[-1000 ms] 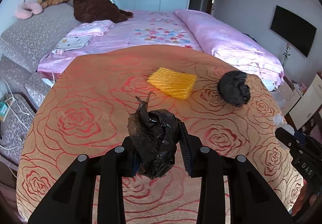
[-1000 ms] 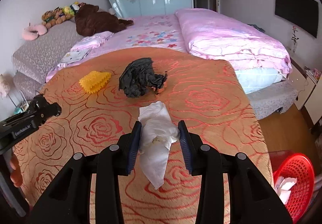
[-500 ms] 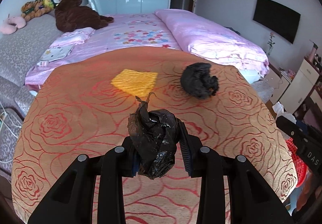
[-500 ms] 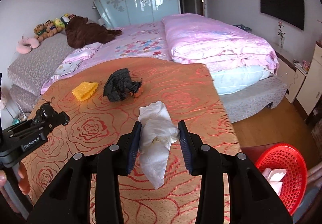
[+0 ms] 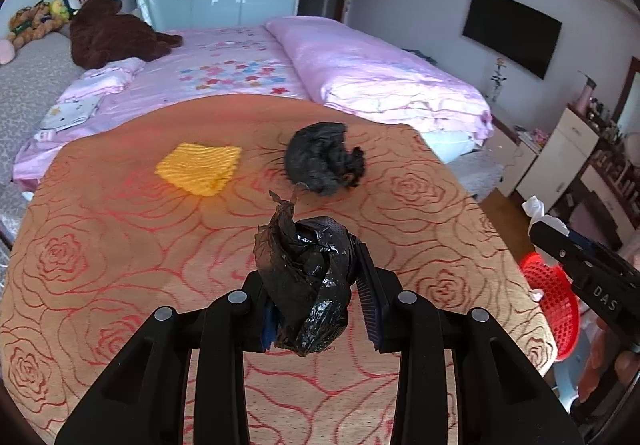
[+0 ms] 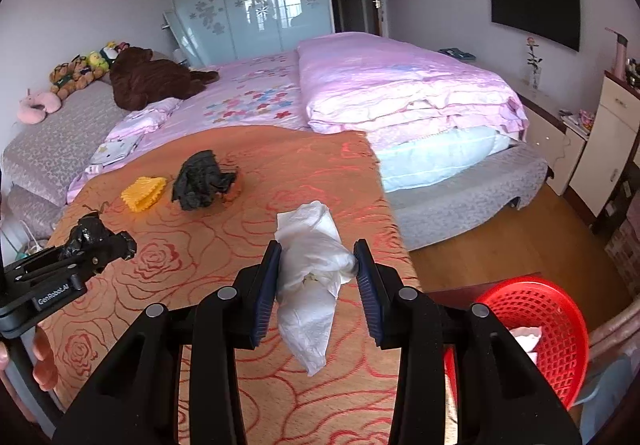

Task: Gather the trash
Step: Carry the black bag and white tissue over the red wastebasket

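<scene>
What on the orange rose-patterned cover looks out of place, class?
A crumpled black bag lies loose mid-cover beside a yellow cloth: uncollected trash. Nothing is spilled or damaged. The red basket already holds white paper.

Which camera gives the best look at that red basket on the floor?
The right wrist view: the red basket shows its rim, mesh wall and white paper inside. The left wrist view catches only a red sliver behind the other gripper.

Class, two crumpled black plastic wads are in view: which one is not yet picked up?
The larger black wad lying on the orange blanket beside the yellow cloth; the smaller black wad sits clamped in the left gripper.
</scene>
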Motion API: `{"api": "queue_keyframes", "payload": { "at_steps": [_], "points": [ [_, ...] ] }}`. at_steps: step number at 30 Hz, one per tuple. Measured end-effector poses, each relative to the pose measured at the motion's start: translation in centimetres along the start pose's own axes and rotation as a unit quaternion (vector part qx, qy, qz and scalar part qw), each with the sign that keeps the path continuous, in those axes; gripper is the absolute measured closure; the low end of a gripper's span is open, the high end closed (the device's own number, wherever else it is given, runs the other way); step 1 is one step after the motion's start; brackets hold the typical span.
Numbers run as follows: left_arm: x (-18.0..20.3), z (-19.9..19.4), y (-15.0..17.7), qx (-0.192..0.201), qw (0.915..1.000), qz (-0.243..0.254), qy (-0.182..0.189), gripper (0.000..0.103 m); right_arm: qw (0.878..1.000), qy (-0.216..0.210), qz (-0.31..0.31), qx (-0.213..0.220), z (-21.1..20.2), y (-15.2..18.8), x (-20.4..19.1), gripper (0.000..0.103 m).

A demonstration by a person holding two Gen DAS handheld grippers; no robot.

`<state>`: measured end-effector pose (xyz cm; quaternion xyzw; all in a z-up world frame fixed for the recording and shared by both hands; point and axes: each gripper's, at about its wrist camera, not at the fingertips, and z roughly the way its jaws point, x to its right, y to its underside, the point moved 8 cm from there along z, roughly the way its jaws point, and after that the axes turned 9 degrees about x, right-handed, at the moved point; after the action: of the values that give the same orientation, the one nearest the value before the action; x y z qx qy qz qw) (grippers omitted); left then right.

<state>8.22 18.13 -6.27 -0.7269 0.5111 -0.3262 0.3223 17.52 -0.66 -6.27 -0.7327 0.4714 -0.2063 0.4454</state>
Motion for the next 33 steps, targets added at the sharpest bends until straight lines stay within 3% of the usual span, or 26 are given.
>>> {"api": "queue_keyframes", "payload": {
  "at_steps": [19, 33],
  "points": [
    [9.0, 1.3, -0.1, -0.008, 0.9962, 0.067, 0.054, 0.071, 0.997, 0.063, 0.036, 0.013, -2.9, -0.3, 7.4, 0.066],
    [18.4, 2.7, 0.5, -0.017, 0.9845, 0.133, 0.113, 0.071, 0.990, 0.123, 0.065, 0.005, -5.0, 1.5, 13.8, 0.066]
  ]
}}
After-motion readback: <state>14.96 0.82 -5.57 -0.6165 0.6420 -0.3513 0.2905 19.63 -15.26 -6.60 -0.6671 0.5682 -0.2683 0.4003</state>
